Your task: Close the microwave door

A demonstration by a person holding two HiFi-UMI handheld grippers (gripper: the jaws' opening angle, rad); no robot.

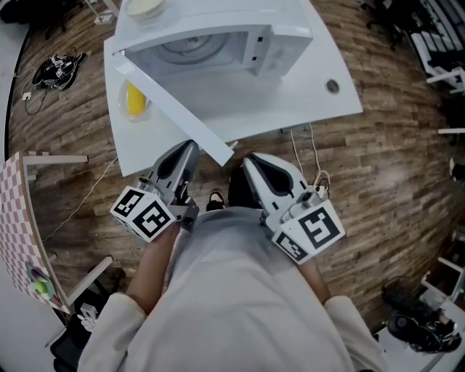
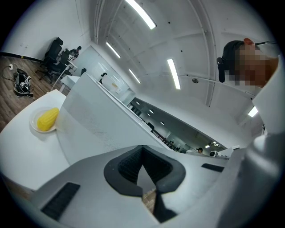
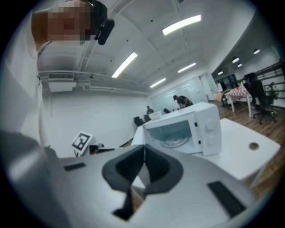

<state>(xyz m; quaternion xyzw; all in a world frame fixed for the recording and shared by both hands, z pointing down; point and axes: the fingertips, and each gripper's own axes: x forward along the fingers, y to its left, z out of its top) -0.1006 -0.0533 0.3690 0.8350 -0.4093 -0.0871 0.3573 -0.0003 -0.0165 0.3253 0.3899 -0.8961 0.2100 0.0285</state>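
At the left of the tabletop (image 1: 290,102): a plate (image 1: 135,109) with a yellow corn cob (image 1: 135,98), just beside the swung-out door.
Microwave door (image 1: 174,109): wide open, hinged at the oven's left side, slanting out over the tabletop's near edge toward the person.
Left tongs (image 2: 143,151): tips pressed together with nothing between them, raised just below the door's free end. The left gripper view shows the door's broad face close in front. Whether the tips touch the door I cannot say for sure, since the head view has them partly under its corner.
Microwave (image 3: 187,129): at the back of the tabletop, cavity exposed, glass turntable visible inside, a bowl (image 1: 145,7) on top.
Right tongs (image 3: 144,149): also closed and empty, held low by the person's body, well short of the tabletop and aimed at the open cavity.
Progress: nothing of the closing shows as done, as the door stands at full swing.
Left to do: by my reading, push the door's outer face round to the right until it latches, most likely with the left tongs.
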